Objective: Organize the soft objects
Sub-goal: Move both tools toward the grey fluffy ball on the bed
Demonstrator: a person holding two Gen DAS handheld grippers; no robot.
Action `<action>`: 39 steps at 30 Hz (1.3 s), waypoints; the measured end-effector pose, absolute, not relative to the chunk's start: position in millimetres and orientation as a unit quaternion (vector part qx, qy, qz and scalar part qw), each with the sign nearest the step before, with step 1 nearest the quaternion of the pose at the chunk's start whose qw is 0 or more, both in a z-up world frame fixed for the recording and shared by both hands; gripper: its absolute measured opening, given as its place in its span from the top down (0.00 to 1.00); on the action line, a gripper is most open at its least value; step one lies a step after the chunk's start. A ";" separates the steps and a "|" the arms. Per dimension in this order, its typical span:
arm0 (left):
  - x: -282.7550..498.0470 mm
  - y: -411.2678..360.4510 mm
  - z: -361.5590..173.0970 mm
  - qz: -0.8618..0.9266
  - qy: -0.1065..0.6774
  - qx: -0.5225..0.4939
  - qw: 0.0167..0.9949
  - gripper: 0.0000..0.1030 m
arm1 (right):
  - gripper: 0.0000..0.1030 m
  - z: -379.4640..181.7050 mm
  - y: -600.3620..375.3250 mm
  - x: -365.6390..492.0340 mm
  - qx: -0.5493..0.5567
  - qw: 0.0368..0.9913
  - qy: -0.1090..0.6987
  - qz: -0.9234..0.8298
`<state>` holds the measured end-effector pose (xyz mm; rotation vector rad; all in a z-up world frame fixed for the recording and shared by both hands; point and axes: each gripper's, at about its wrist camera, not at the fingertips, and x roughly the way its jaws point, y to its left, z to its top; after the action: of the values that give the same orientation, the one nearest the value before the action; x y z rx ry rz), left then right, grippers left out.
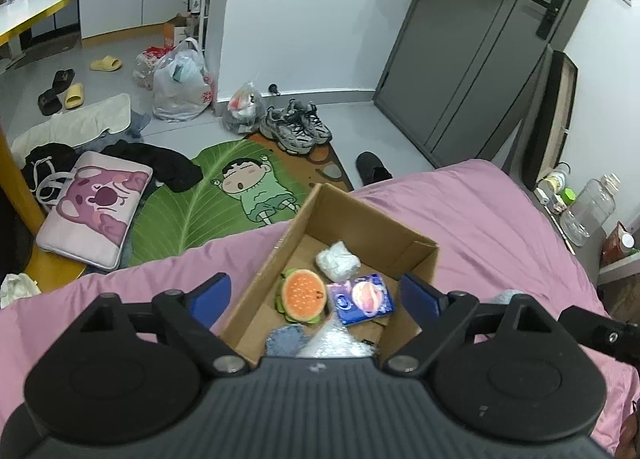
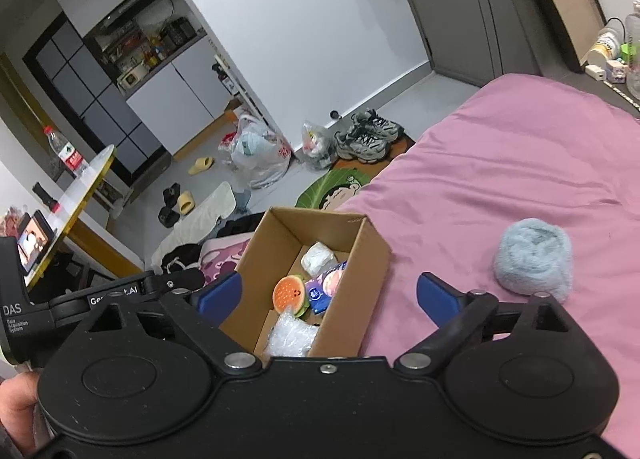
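An open cardboard box (image 1: 372, 229) (image 2: 368, 259) stands on the pink bed. Inside lie a plush hamburger (image 1: 303, 295) (image 2: 289, 294), a blue tissue pack (image 1: 364, 298) (image 2: 323, 288), a white wad (image 1: 337, 261) (image 2: 318, 257), a clear plastic bag (image 1: 335, 345) (image 2: 290, 335) and a blue fuzzy piece (image 1: 285, 340). A pale blue fuzzy ball (image 2: 534, 261) lies on the bed right of the box. My left gripper (image 1: 316, 295) is open and empty over the box. My right gripper (image 2: 328, 295) is open and empty above the box's near end.
The pink bed (image 1: 500, 227) (image 2: 520, 163) ends just beyond the box. On the floor lie a leaf rug (image 1: 208, 199), a pink bag (image 1: 94, 205), sneakers (image 1: 296, 127), plastic bags (image 1: 180, 83) and slippers. A nightstand with bottles (image 1: 588, 207) stands at right.
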<state>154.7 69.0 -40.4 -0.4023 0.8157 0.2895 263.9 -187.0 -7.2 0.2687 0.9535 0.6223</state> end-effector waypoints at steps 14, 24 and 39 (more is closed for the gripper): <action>156.7 19.6 -26.1 0.114 0.393 -0.173 0.896 0.07 | 0.00 0.0 -238.9 266.6 0.148 0.845 0.435 0.276; 166.2 -18.0 -24.3 0.102 0.394 -0.151 0.901 0.07 | 0.00 -4.4 -276.7 273.6 0.177 0.848 0.430 0.254; 197.9 -68.6 -41.1 0.100 0.396 -0.124 0.904 0.07 | 0.00 -35.9 -330.7 297.5 0.246 0.848 0.432 0.181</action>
<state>197.9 -68.6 -41.1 -0.2568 0.8187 0.2058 297.5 -330.7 -35.9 0.5189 0.9109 0.3813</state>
